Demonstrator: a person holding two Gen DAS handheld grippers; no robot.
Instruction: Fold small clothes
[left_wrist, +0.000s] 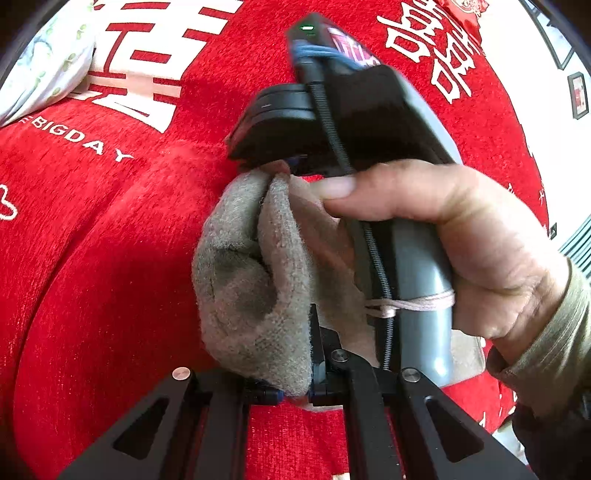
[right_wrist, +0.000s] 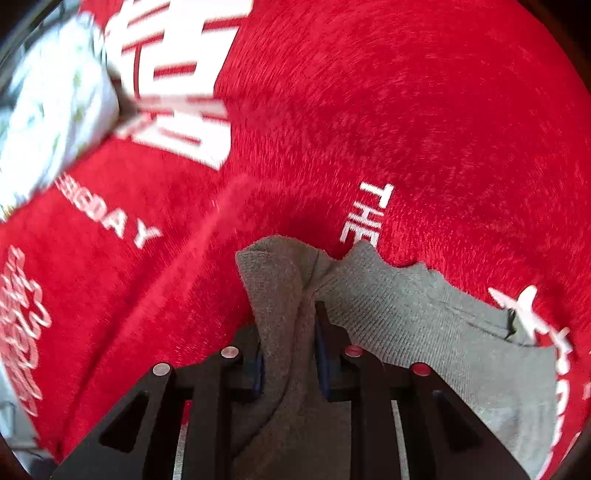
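A small grey sock (left_wrist: 251, 288) hangs bunched between both grippers above a red bedspread (left_wrist: 110, 258). My left gripper (left_wrist: 295, 391) is shut on the sock's lower end. In the left wrist view the right gripper's body (left_wrist: 351, 122) and the hand holding it (left_wrist: 461, 240) are directly ahead, touching the sock's upper end. In the right wrist view my right gripper (right_wrist: 288, 362) has its jaws closed on a fold of the sock (right_wrist: 424, 325), which spreads to the right over the bedspread (right_wrist: 406, 129).
A white floral pillow (left_wrist: 48, 62) lies at the far left, also blurred in the right wrist view (right_wrist: 48, 110). The bedspread carries large white characters (left_wrist: 147, 62) and white lettering (right_wrist: 365, 214). A wall with framed pictures (left_wrist: 576, 92) is at far right.
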